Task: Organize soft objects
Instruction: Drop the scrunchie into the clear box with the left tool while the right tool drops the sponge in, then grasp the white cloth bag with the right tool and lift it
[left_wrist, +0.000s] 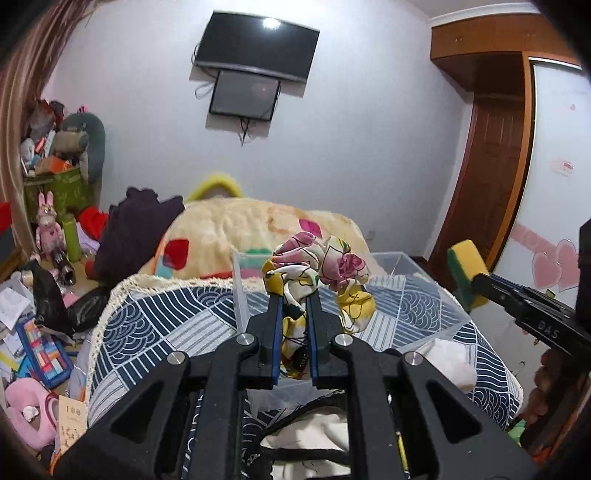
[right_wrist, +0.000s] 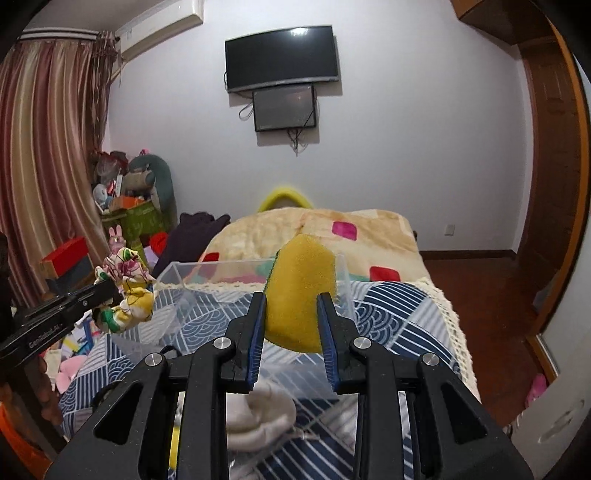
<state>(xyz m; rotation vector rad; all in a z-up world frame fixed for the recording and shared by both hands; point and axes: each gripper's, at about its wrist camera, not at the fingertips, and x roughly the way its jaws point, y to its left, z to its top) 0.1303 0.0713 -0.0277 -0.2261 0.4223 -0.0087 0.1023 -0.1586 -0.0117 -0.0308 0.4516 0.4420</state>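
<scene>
Both tongs loaded above the clear bin (right_wrist: 207, 275): left tongs (left_wrist: 294, 291) clamp the floral scrunchie (left_wrist: 317, 273) over its left edge, right tongs (right_wrist: 291, 295) pinch the sponge (right_wrist: 301, 291) nearer mid-bin.

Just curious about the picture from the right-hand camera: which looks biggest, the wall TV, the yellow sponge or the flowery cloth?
1. TV
2. Sponge, though it sits nearest the camera, so it looks enlarged
3. Flowery cloth

Left gripper (left_wrist: 294, 291) and right gripper (right_wrist: 291, 301): black angular linkages, blue finger pads (right_wrist: 258, 332), silver pivot screws (left_wrist: 246, 338), white side lettering.
</scene>
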